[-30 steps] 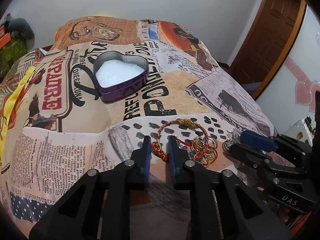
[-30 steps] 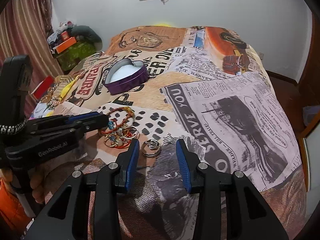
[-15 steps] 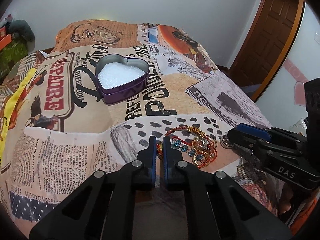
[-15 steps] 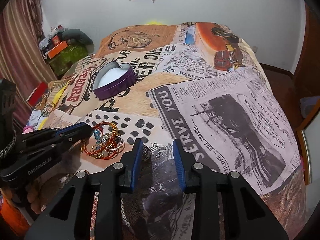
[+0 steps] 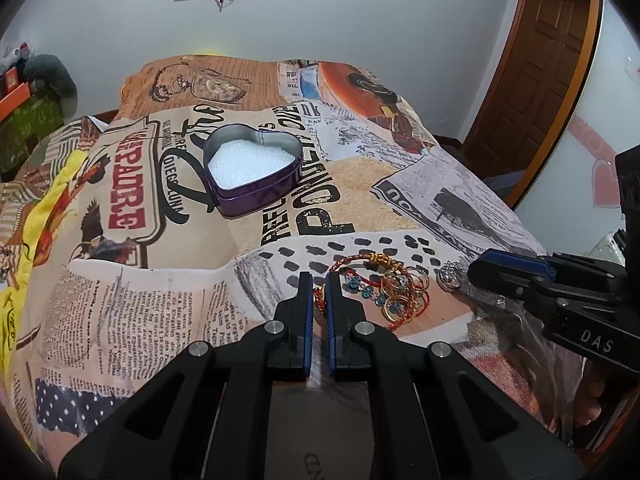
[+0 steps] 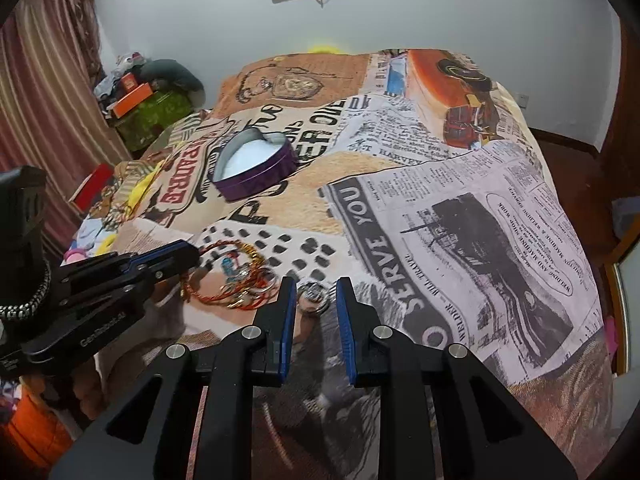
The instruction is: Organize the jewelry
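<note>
Lying in a tangle near the front of the bed, the bangles (image 5: pixel 372 288) are thin twisted red-and-gold rings with blue beads; the left gripper (image 5: pixel 319 284) is clamped on their near edge. Just beside them sits a silver ring (image 6: pixel 314 298), between the blue ribbed pads of the right gripper (image 6: pixel 316 292), whose jaws have just been closing, not pressing it. Farther back stands a purple heart-shaped tin (image 5: pixel 256 168) with white lining. A newspaper-print bedsheet (image 6: pixel 460 220) covers the bed; wooden door (image 5: pixel 532 80) beyond.

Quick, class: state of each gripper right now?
Left gripper: shut on the red-and-gold bracelet.
Right gripper: jaws have just been closing around the silver ring; the pads don't press it yet.
</note>
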Motion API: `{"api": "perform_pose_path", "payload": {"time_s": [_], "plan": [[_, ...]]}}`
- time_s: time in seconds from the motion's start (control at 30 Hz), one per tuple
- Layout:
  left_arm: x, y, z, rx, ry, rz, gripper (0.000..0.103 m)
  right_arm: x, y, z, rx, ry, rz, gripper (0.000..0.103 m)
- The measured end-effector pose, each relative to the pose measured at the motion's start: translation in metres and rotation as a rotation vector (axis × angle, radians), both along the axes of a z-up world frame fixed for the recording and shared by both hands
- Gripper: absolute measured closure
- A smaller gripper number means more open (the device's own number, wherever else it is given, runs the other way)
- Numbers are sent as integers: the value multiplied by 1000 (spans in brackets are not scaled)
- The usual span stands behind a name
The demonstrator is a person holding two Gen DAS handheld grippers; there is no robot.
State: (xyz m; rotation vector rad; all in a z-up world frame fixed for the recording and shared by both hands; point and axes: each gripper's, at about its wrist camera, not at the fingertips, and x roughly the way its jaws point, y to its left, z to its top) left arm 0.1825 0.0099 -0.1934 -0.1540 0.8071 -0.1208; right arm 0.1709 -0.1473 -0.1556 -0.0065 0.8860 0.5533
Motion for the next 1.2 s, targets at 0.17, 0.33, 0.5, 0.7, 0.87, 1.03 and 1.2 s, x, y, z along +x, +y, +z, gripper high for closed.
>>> {"api": "perform_pose_path", "payload": {"time_s": [0.17,0.33,0.5,0.7,0.87,1.03,1.2], "plan": [[-4,2,1,0,1,5,99,0,7,-6,-24,24,9,84],[-7,6,0,5,5,10,99,2,11,-15,-38,60,17,83],[-8,9,-3,2,14,13,99,5,14,-15,-46,48,17,83],[-10,10,-4,5,15,8,99,10,14,-14,-47,31,-2,83],[-11,11,-6,-1,17,10,99,17,12,-15,-34,39,-10,83],[-11,11,-6,0,17,9,99,23,11,-19,-10,67,-8,83],[-11,11,-6,0,16,9,99,30,11,-18,17,87,8,83]]}}
